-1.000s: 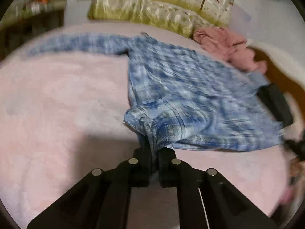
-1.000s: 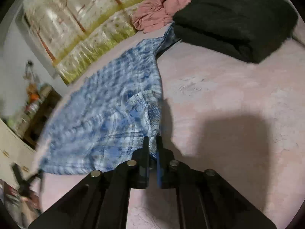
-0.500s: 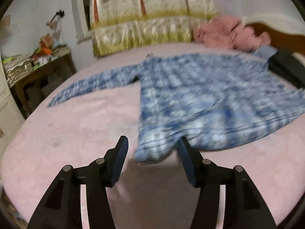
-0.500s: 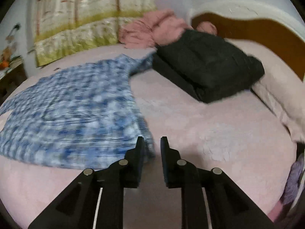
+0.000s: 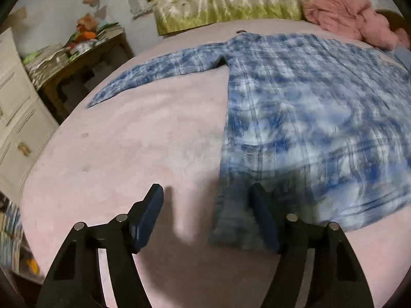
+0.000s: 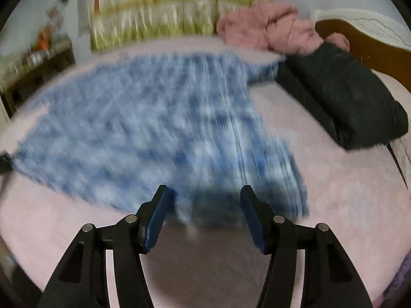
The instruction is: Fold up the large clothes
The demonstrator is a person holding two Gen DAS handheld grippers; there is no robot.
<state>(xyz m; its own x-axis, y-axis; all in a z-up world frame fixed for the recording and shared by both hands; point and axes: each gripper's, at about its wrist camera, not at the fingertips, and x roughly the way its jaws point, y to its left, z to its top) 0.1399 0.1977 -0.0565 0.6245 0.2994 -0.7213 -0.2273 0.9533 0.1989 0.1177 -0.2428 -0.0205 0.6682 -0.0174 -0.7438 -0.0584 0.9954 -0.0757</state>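
Note:
A blue and white plaid shirt lies spread flat on the pink bed, one long sleeve stretched out to the left. My left gripper is open and empty over the shirt's near left hem corner. In the right wrist view the same shirt is motion-blurred. My right gripper is open and empty above the shirt's near right hem corner.
A folded black garment lies on the bed at the right. A pink crumpled cloth sits at the back near the wooden headboard. A cluttered wooden side table and white drawers stand left of the bed.
Both grippers were shut on the shirt's hem corners one second ago. Both have let go and opened wide, and the shirt has dropped flat onto the bed.

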